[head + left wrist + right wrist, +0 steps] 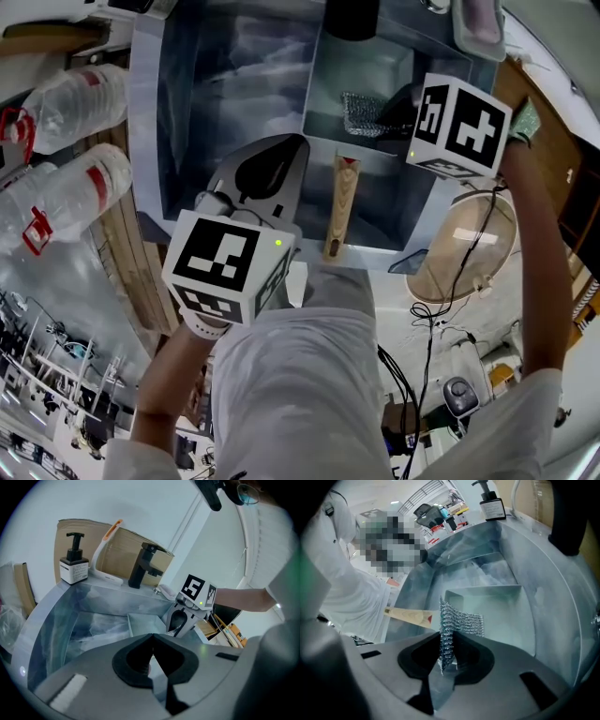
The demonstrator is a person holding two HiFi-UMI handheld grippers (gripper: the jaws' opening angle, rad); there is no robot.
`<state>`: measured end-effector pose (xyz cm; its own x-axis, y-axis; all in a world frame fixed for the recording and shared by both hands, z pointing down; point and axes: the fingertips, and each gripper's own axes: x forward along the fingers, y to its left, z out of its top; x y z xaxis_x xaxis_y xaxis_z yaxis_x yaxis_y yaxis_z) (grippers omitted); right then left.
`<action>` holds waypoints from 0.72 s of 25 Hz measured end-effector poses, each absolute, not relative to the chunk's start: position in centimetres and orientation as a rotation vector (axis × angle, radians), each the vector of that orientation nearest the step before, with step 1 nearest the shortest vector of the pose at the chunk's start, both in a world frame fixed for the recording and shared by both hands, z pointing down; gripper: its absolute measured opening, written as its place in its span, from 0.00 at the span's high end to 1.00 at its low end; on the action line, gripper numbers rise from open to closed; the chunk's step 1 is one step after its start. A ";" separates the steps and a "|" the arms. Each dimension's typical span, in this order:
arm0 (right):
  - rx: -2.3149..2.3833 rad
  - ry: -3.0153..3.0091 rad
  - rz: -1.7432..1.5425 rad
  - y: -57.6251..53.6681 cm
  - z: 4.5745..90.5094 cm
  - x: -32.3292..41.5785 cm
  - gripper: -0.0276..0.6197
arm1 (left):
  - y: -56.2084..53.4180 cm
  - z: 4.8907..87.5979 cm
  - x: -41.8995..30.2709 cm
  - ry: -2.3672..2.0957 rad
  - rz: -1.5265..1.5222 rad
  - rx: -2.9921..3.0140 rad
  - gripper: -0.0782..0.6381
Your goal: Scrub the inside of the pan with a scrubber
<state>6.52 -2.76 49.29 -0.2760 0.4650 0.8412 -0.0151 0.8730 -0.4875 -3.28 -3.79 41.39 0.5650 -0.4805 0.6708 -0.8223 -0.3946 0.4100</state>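
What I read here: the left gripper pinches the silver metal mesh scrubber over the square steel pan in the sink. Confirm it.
Wrong gripper. The right gripper pinches the silver metal mesh scrubber over the square steel pan in the sink, as the right gripper view shows. The left gripper has its fingers together, with no scrubber between them.
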 end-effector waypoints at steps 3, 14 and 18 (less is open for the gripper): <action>-0.259 -1.816 0.434 -4.5 49.9 6.3 0.85 | -3.9 41.5 -3.4 -1.041 0.591 2.056 0.88; -0.092 -1.784 0.262 -8.4 52.4 6.8 0.85 | -4.7 41.8 -3.5 -1.039 0.594 2.047 0.88; -0.099 -1.737 0.158 -9.4 52.5 7.2 0.85 | -5.1 41.9 -3.6 -1.040 0.585 2.047 0.88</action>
